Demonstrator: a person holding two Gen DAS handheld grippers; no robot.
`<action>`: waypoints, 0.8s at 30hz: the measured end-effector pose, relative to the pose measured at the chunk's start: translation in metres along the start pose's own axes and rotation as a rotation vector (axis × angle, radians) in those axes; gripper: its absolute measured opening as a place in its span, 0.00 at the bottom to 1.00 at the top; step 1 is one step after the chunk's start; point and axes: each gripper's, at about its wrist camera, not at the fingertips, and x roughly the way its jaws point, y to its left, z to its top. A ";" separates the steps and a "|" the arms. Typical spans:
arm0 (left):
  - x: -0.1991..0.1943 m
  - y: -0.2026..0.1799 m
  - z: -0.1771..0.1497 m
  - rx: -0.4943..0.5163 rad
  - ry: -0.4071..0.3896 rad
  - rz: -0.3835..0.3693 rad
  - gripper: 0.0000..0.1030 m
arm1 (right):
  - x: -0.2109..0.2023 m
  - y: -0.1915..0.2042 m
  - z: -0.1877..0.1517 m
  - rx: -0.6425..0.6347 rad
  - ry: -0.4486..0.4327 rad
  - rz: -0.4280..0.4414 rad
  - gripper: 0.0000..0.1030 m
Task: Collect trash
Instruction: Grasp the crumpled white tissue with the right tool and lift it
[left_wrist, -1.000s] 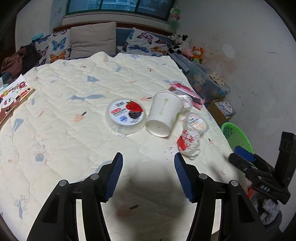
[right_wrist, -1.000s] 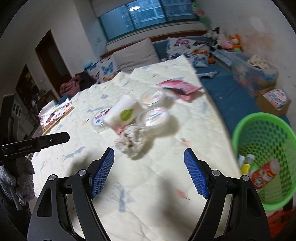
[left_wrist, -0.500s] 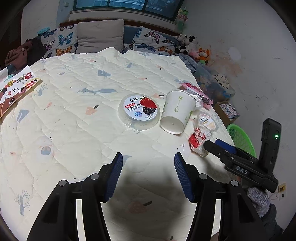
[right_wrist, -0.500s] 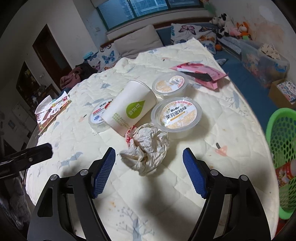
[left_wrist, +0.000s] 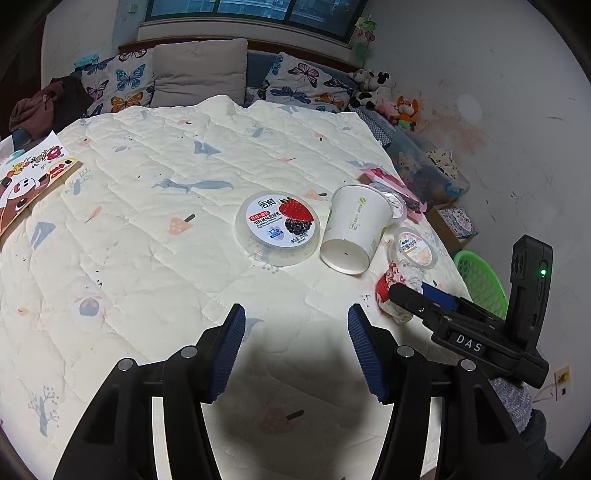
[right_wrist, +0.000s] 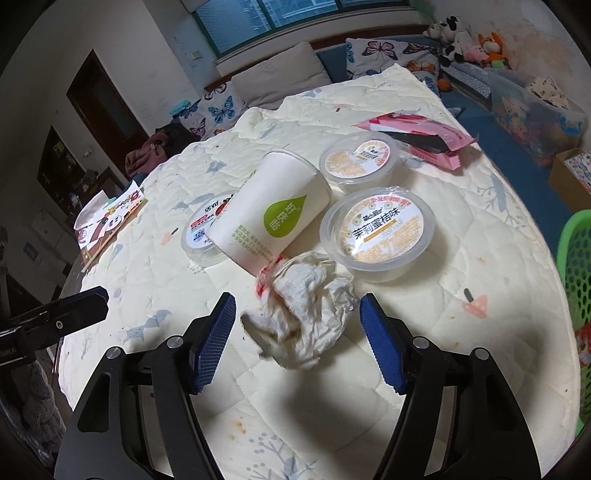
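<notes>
A crumpled white wrapper (right_wrist: 303, 314) with red smears lies on the quilted bed. My right gripper (right_wrist: 295, 301) straddles it; its jaws are closing, and the blue pads (right_wrist: 214, 332) do not visibly press on it. Behind it a white paper cup (right_wrist: 273, 218) lies on its side, next to a clear tub with an orange label (right_wrist: 376, 236). A second tub (right_wrist: 360, 158) and a pink packet (right_wrist: 417, 136) lie further back. My left gripper (left_wrist: 295, 310) hovers open over bare quilt, short of the berry yogurt tub (left_wrist: 277, 229) and the cup (left_wrist: 354, 229). In the left wrist view the right gripper (left_wrist: 417, 295) reaches the wrapper (left_wrist: 400, 275).
A green mesh basket (right_wrist: 576, 277) holding some rubbish stands on the floor off the bed's right edge. A picture book (left_wrist: 26, 184) lies at the far left of the bed. Pillows, plush toys and boxes line the back and right wall.
My right gripper has moved forward and down until the wrapper sits between its fingers, and its jaws have narrowed. My left gripper has stayed put and open.
</notes>
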 end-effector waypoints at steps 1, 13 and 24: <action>0.001 0.000 0.000 -0.002 0.001 -0.001 0.54 | 0.001 0.001 0.000 -0.002 -0.002 -0.004 0.68; 0.007 -0.014 0.013 0.062 -0.004 -0.003 0.54 | -0.013 -0.002 -0.007 -0.001 -0.014 0.003 0.56; 0.043 -0.058 0.041 0.230 0.001 -0.032 0.67 | -0.069 -0.014 -0.026 -0.014 -0.073 -0.016 0.56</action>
